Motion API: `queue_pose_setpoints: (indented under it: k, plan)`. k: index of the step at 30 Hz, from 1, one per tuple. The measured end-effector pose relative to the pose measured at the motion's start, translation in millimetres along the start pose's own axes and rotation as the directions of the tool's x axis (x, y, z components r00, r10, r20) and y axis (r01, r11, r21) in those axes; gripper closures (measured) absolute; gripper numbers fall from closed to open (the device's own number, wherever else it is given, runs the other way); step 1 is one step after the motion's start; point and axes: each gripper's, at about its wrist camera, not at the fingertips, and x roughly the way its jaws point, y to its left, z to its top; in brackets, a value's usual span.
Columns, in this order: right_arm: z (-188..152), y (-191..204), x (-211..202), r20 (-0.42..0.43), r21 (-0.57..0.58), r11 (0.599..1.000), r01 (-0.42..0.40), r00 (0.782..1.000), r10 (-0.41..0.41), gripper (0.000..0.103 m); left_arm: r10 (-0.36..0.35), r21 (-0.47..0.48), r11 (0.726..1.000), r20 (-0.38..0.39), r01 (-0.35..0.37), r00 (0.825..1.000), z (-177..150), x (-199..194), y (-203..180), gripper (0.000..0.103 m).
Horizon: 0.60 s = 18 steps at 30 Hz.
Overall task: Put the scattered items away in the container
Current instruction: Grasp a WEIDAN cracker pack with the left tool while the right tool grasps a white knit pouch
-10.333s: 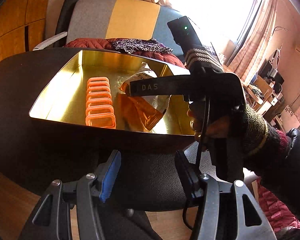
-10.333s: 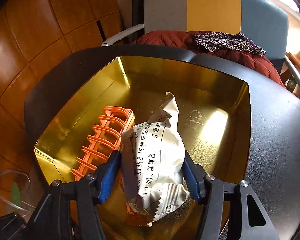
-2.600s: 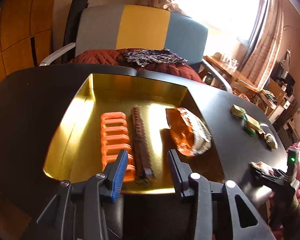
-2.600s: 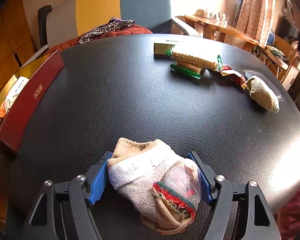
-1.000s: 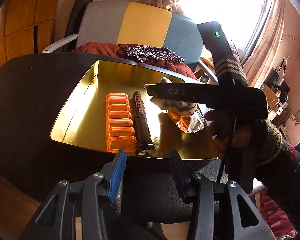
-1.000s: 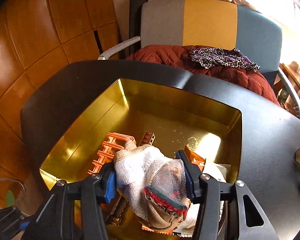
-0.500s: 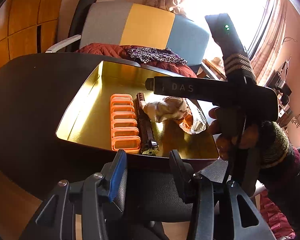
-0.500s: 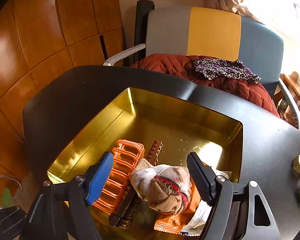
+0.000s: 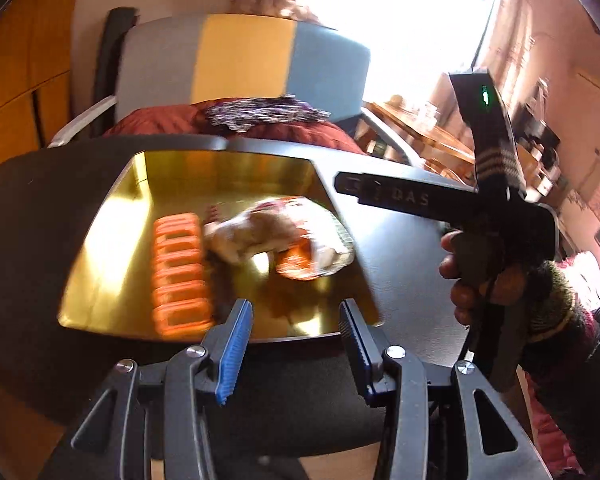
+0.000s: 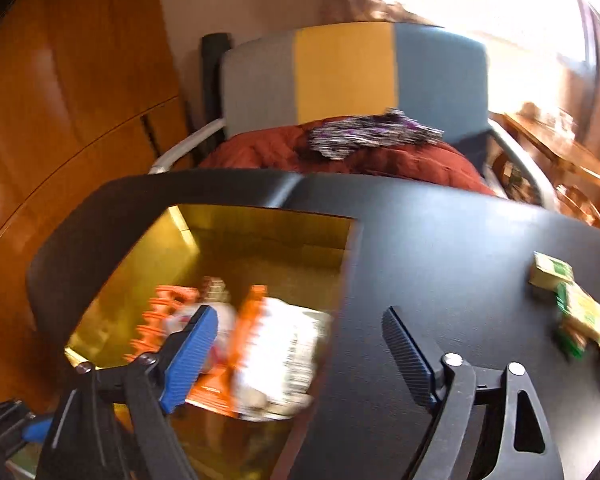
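Resting in the gold tray (image 9: 104, 216): sock (image 9: 252, 234), snack bag (image 10: 280, 356), orange rack (image 9: 180, 272).
Only right view shows packets (image 10: 568, 300) on the table (image 10: 440, 248); rack runs near-to-far. Left gripper (image 9: 292, 344) and right gripper (image 10: 300, 356) gape, holding nothing.

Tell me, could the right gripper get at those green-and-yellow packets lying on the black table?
Probably yes. The right gripper is open and empty, and bare table lies between it and the packets; nothing stands in the way.

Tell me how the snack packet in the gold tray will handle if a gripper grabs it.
The snack packet looks like thin crinkled foil wrap, so it will probably crumple and flex rather than stay stiff. It seems puffed and likely light for its size. Its glossy surface may slip, though ribbed pads should help grip it.
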Motion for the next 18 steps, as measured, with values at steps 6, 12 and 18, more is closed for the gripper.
queue_pose_setpoints:
  k: [6, 12, 18]
  plan:
    - [-20, -110, -11, -0.030, 0.123, 0.976, 0.178, 0.984, -0.176, 0.016, -0.089, 0.104, 0.990, -0.051, 0.094, 0.995, 17, 28, -58, 0.056]
    - [-11, -218, -24, -0.033, 0.208, 0.916, 0.342, 0.939, -0.343, 0.016, -0.145, 0.155, 0.974, -0.135, 0.166, 0.980, 31, 70, -106, 0.056]
    - [11, -308, -1, -0.104, 0.285, 0.863, 0.417, 0.908, -0.405, 0.016, -0.151, 0.201, 0.961, -0.188, 0.188, 0.971, 41, 105, -138, 0.056]
